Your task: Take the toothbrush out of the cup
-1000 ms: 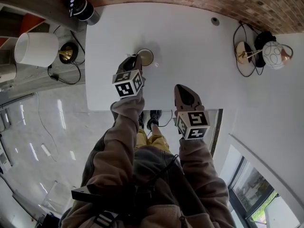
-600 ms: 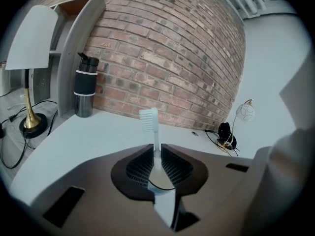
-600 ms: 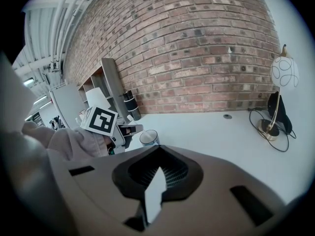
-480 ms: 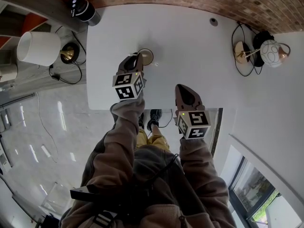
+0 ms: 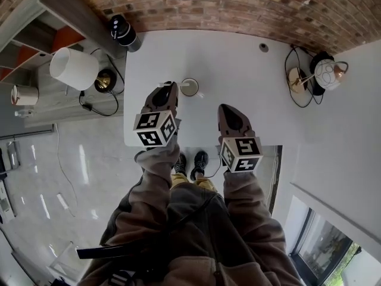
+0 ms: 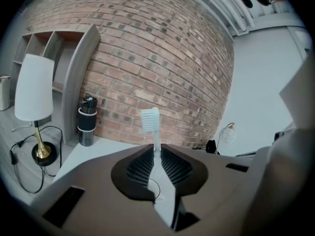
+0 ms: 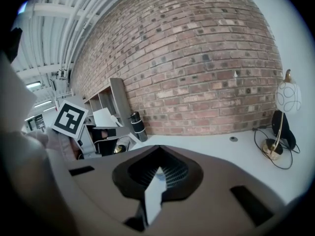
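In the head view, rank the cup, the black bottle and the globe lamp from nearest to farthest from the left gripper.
1. Cup, just right of the left gripper.
2. Black bottle, by the far left corner of the table.
3. Globe lamp, beyond the table's right edge.

table (image 5: 238,70) centre, right: open passage | cup (image 5: 190,87): left-middle (lone obstacle there) | bottle (image 5: 123,32): back-left corner

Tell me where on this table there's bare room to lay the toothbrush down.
The table is bare between the cup and the cable hole, and along the brick wall right of the bottle. It is crowded only at the cup, beside the left gripper holding the toothbrush.
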The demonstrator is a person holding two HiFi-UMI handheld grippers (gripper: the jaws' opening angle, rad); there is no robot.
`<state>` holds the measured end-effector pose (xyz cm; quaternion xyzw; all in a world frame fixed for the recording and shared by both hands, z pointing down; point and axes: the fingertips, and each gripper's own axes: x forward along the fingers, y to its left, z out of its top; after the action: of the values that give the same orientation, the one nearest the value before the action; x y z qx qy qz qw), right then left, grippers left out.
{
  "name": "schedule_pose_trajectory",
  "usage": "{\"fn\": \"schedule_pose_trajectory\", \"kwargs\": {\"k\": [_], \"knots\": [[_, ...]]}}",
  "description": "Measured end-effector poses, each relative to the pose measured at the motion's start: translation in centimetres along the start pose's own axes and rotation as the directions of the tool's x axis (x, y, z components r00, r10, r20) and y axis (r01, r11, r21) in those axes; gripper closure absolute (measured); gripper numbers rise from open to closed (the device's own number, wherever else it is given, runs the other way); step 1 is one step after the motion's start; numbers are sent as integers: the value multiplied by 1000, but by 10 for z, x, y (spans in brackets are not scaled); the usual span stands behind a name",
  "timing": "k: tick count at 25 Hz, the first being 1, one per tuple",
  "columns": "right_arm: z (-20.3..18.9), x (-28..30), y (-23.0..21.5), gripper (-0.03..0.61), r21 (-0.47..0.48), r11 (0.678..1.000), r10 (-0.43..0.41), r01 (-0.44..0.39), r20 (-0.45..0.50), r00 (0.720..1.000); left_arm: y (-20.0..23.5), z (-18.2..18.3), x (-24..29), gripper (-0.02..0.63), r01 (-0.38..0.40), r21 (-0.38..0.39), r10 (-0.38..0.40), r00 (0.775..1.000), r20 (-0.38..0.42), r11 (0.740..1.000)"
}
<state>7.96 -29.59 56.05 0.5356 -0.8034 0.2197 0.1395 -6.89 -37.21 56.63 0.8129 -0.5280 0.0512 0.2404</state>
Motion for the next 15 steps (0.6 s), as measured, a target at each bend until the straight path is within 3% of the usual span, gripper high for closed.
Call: {"fn": "schedule_pose_trajectory", "kwargs": {"k": [15], "knots": [[114, -40, 42, 577, -115, 993, 25, 2, 236, 972, -28, 114, -85, 563, 13, 75, -23, 992, 127, 997]]}}
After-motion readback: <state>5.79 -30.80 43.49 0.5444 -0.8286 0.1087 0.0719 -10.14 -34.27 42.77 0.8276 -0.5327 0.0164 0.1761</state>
